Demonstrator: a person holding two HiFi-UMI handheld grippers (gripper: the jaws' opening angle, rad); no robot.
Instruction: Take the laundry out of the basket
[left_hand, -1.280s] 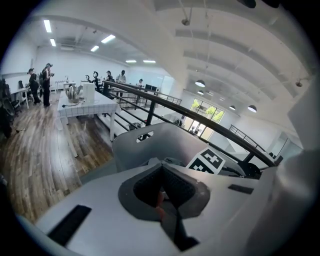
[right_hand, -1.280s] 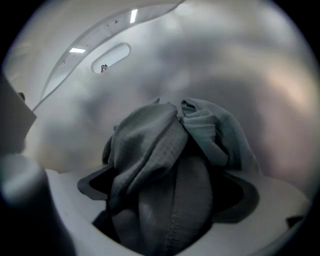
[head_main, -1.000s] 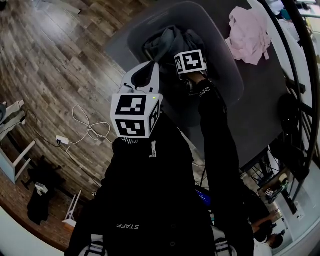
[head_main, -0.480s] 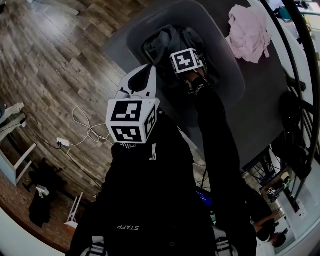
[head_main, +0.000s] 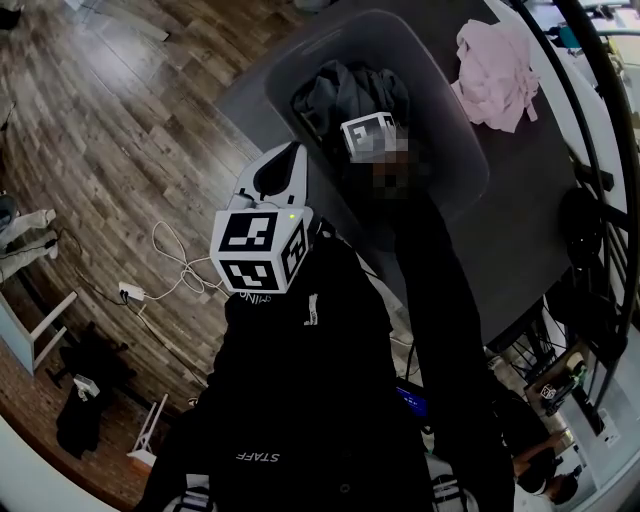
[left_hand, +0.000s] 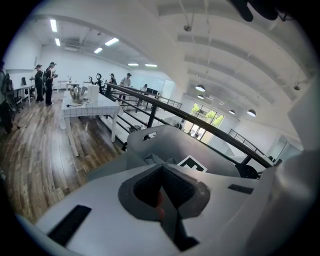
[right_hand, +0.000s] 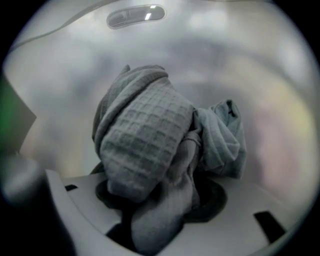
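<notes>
One bunch of grey laundry (right_hand: 145, 140), low in the basket (right_hand: 65, 60), is being closed on by the right gripper (right_hand: 160, 212), the left gripper (left_hand: 162, 197) pressed together empty; folds beyond the jaws may be dropped if merely pinched.

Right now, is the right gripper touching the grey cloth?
Touching. Right gripper view: grey cloth is bunched and pinched between the closing jaws of the right gripper.

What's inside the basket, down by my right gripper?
A bundle of grey waffle cloth sits in the basket; the right gripper is closing its jaws on it. Anything beneath the bundle is covered.
</notes>
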